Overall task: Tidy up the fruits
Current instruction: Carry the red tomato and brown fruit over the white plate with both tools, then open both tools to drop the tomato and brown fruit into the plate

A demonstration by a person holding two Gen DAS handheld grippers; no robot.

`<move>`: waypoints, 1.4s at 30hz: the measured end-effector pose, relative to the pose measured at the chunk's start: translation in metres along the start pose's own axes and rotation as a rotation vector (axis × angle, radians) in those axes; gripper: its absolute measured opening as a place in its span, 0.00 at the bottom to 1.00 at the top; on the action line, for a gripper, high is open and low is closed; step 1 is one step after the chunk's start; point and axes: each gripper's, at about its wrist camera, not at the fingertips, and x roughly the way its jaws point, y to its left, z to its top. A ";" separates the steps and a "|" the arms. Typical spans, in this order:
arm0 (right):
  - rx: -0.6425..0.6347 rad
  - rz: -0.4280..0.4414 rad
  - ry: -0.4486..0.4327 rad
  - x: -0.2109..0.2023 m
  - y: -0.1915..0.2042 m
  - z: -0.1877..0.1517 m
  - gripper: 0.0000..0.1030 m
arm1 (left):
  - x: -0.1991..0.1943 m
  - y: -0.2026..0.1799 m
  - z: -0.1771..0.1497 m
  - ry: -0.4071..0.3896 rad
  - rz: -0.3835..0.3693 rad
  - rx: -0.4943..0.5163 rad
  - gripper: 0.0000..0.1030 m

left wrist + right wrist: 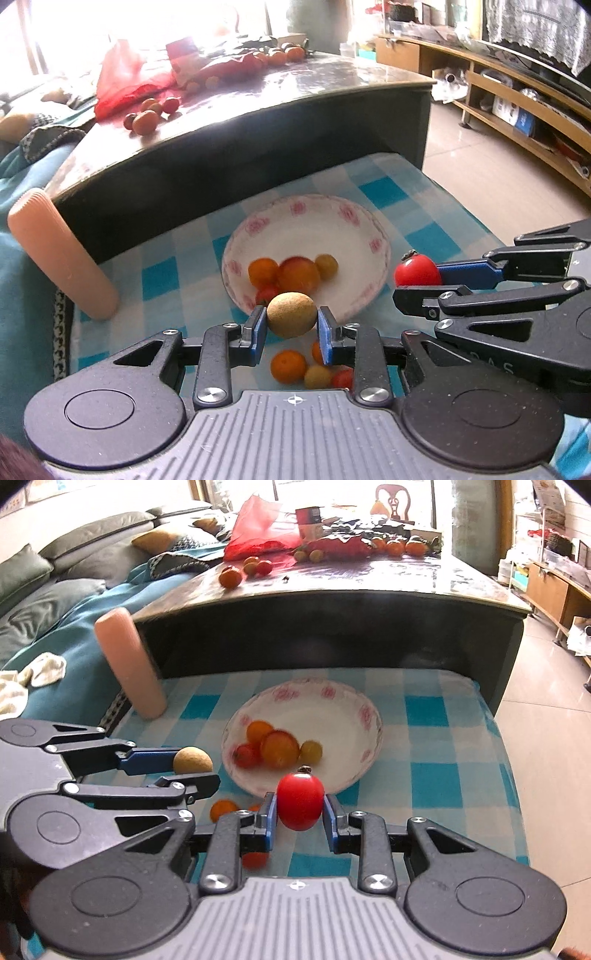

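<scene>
Red tomato (300, 800) pinched in the right gripper (299, 808), tan fruit (291, 314) in the left gripper (291, 321), both near the plate (362, 218), presumably for dropping in.

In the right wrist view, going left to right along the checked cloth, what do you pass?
Pink roll → tan fruit in the left gripper → plate → red tomato in the right gripper.
</scene>
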 end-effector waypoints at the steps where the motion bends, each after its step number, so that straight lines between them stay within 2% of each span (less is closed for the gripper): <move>1: 0.004 -0.003 -0.002 0.002 -0.001 0.003 0.41 | 0.002 0.002 0.002 0.001 -0.001 -0.011 0.34; 18: -0.005 -0.009 0.006 0.051 -0.015 0.029 0.41 | 0.048 0.018 0.022 0.044 -0.003 -0.062 0.34; 30: 0.042 0.014 0.022 0.075 -0.029 0.046 0.41 | 0.073 0.027 0.037 0.054 -0.001 -0.085 0.34; 42: 0.038 0.033 0.025 0.100 -0.032 0.055 0.41 | 0.097 0.037 0.041 0.077 0.005 -0.111 0.35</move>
